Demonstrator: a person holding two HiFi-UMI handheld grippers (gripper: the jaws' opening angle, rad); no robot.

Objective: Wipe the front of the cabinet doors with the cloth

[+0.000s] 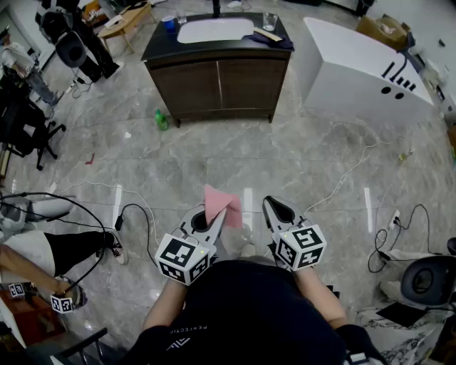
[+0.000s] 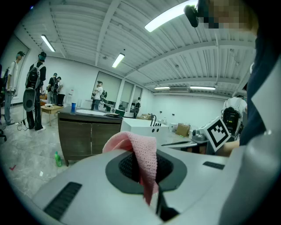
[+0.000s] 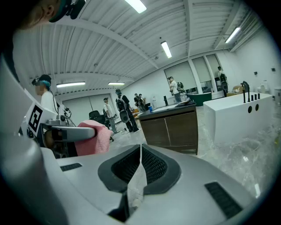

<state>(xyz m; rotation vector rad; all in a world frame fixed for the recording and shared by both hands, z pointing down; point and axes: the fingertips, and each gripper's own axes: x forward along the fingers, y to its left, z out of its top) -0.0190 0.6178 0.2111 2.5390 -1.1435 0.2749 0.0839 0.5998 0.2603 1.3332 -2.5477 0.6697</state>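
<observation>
A dark brown vanity cabinet (image 1: 217, 84) with two front doors stands far ahead across the floor, also seen as the cabinet (image 2: 90, 137) and the cabinet (image 3: 172, 127). My left gripper (image 1: 208, 217) is shut on a pink knitted cloth (image 1: 221, 205), which sticks up and droops over the jaws as the cloth (image 2: 140, 158). My right gripper (image 1: 276, 209) is shut with nothing between its jaws. Both grippers are held close to the person's body, well short of the cabinet. The pink cloth (image 3: 92, 138) shows at the left of the right gripper view.
A white sink basin (image 1: 214, 30) sits in the cabinet's black top, with a blue cup (image 1: 168, 23) and a glass (image 1: 269, 20). A green bottle (image 1: 162, 119) stands on the floor by its left. A white tub (image 1: 360, 71) is right of it. Cables (image 1: 135, 214) cross the marble floor.
</observation>
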